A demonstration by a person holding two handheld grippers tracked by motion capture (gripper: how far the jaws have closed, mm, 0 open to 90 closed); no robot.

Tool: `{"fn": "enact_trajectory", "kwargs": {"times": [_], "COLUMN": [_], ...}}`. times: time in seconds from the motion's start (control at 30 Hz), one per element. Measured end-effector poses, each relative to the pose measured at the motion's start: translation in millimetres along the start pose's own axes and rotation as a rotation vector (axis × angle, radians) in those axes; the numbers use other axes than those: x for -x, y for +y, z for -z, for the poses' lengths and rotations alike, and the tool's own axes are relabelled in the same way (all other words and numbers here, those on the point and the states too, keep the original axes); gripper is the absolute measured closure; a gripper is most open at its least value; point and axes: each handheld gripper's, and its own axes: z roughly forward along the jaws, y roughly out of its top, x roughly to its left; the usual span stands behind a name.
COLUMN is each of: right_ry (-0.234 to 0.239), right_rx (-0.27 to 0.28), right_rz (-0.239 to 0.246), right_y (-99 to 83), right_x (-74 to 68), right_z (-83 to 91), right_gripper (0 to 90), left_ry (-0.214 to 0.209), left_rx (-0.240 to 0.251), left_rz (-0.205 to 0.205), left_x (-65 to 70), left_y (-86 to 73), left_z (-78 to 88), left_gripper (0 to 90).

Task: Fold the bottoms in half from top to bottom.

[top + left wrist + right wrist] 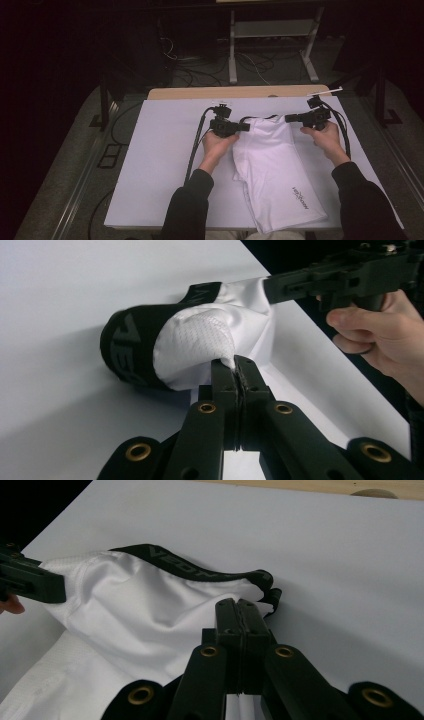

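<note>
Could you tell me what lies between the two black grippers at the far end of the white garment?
The white fabric garment's black printed waistband and top edge span between the left gripper and right gripper, clearest in the right gripper view.

Left gripper [243, 127] jaws closed, pointing right; right gripper [289, 119] jaws closed, pointing left; forearms extended forward.

A garment [277, 170] lies on the table [160, 165], right of centre, running from the near edge toward the far side — the left gripper [243, 127] and right gripper [289, 119] flank its far end.
</note>
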Motion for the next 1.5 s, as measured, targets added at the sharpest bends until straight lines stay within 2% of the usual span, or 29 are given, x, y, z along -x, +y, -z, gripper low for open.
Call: {"fn": "enact_trajectory", "kwargs": {"times": [0.13,0.33,0.57,0.77,0.87,1.5], "right_ry": [0.001,0.007,0.014,0.024,0.023,0.066], "right_rx": [0.008,0.018,0.027,0.022,0.014,-0.012], "right_rz": [0.006,0.008,0.009,-0.001,0.013,0.041], "right_y": [-2.7,-9.1,-23.7,-40.1,-46.4,-67.0], "right_x": [-2.9,-8.4,-11.6,-12.9,-15.5,-27.4], "right_z": [4.2,14.0,24.1,28.4,31.3,52.3], "right_gripper": [88.5,88.5,88.5,88.5,88.5,88.4], "left_ry": [-0.029,-0.059,-0.120,-0.156,-0.179,-0.239], "left_rx": [0.001,-0.005,-0.009,-0.015,-0.020,-0.040], "left_rz": [0.014,0.005,0.023,0.018,0.010,-0.011], "left_x": [10.5,23.5,33.9,44.7,51.6,68.9], "left_y": [0.1,-1.0,-14.6,-22.8,-26.3,-50.5], "left_z": [4.7,9.8,11.1,13.9,14.8,20.9], "left_gripper": [88.0,88.0,87.9,87.9,87.9,87.7]}}
